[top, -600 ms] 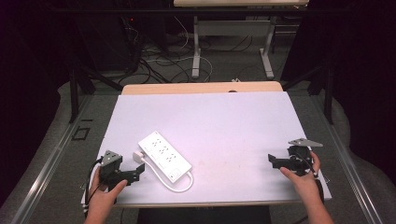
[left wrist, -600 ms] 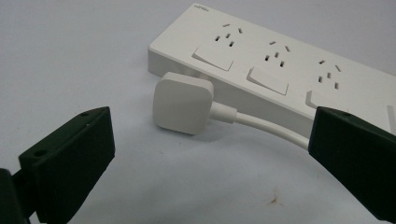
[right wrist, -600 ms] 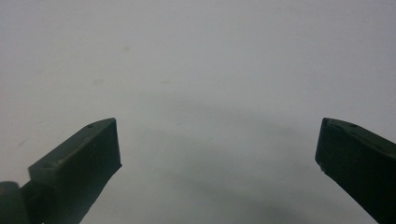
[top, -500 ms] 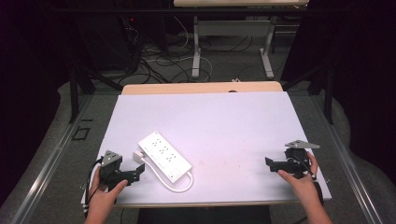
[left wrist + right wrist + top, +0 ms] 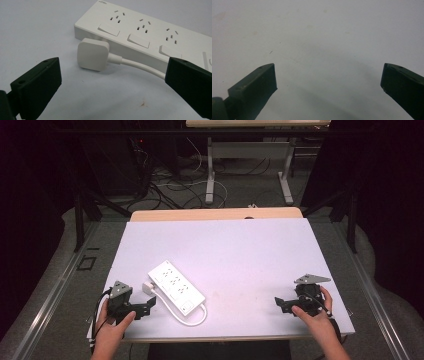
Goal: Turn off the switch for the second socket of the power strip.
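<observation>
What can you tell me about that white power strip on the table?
The power strip is a long white block, apparently plastic, lying flat and slanted on the white table. Its top carries three socket groups, each with a rocker switch. Its white cord loops round and ends in a square plug resting on the table beside the strip's end. Nothing grips it.

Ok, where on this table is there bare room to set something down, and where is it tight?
Free: the table from the power strip back to its far edge, and the wide stretch between strip and right gripper. Crowded: the near left corner, where the open left gripper faces the plug and its cord.
</observation>
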The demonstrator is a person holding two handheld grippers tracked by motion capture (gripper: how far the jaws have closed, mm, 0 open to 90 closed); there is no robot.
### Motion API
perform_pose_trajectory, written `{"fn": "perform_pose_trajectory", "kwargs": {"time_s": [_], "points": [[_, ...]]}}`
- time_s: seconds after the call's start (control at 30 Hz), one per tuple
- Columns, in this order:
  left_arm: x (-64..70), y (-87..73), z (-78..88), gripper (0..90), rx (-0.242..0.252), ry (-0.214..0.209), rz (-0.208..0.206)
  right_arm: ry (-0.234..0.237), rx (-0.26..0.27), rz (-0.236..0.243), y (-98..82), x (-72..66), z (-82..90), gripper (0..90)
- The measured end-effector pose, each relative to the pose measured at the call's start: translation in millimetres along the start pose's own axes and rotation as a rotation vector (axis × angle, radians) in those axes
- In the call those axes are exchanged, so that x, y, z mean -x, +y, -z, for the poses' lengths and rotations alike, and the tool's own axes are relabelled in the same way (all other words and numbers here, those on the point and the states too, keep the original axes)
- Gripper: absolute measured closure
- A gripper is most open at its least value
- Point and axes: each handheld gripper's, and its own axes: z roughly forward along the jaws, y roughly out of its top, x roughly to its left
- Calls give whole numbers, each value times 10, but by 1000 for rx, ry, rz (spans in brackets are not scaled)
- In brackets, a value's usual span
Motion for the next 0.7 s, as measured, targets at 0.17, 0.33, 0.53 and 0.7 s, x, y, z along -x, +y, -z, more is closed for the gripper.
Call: {"fn": "perform_pose_trajectory", "kwargs": {"time_s": [0.17,0.33,0.53,0.7], "points": [[15,22,12,6,-8,-5,2,-2,-3,9,5,-29,11,3],[36,46,8,6,-10,-7,-1,-5,-2,15,10,-42,20,13],[45,84,18,14,-28,-11,-10,-9,1,22,11,-39,30,31],[50,123,37,15,-41,-20,-15,-9,0,21,11,-38,28,39]]}}
